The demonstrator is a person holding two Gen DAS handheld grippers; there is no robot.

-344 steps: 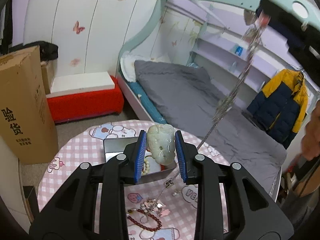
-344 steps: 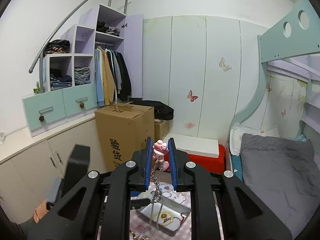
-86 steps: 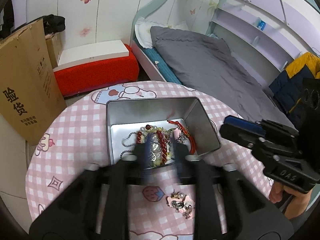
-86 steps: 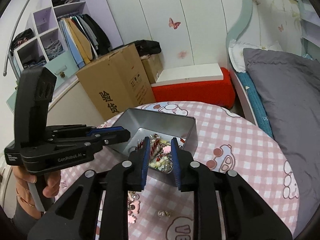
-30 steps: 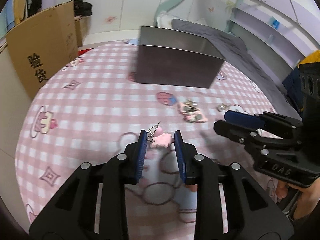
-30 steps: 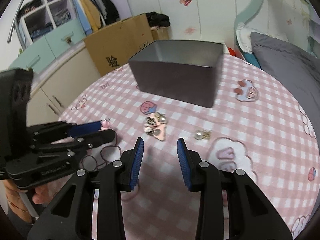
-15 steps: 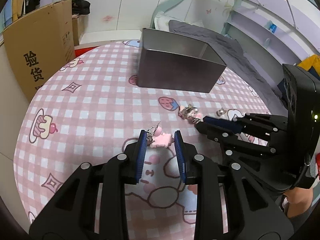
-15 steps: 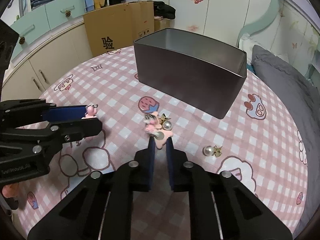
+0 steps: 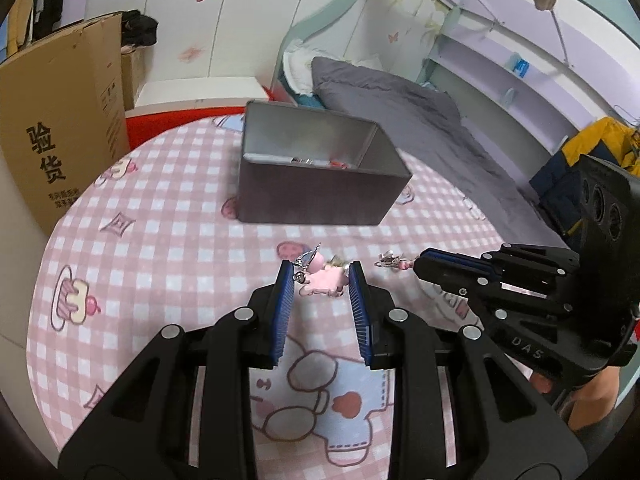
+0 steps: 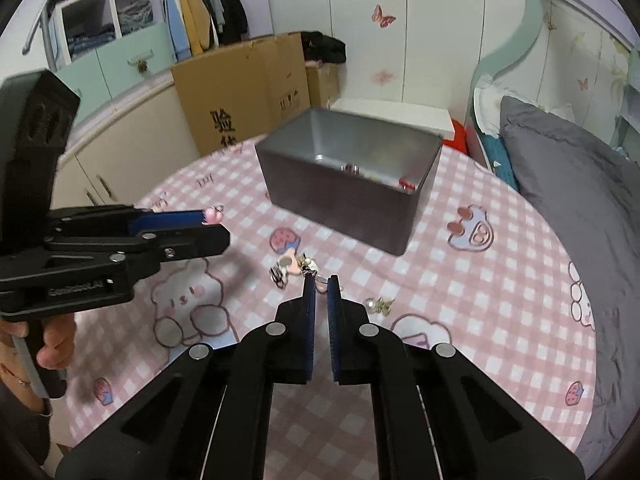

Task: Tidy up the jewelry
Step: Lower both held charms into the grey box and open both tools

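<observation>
My left gripper (image 9: pixel 320 276) is shut on a pink charm (image 9: pixel 324 278) with a silver hook, held above the pink checked table (image 9: pixel 160 240). In the right wrist view the left gripper (image 10: pixel 216 226) comes in from the left with the pink charm (image 10: pixel 213 215) at its tip. My right gripper (image 10: pixel 321 282) is shut on a small silver and pink earring (image 10: pixel 310 270); in the left wrist view that earring (image 9: pixel 394 262) hangs from the right gripper (image 9: pixel 420 266). An open metal tin (image 9: pixel 320 176) holding jewelry stands behind both grippers.
A pink earring piece (image 10: pixel 286 266) and a pearl earring (image 10: pixel 378 304) lie on the table in front of the tin (image 10: pixel 348 196). A cardboard box (image 9: pixel 60 140) stands to the left and a grey bed (image 9: pixel 420 128) to the right. A person's hand (image 10: pixel 52 340) grips the left handle.
The right gripper went from open to shut on the earring among the pieces on the table and lifted it. Both grippers have risen, the left still holding the pink charm.
</observation>
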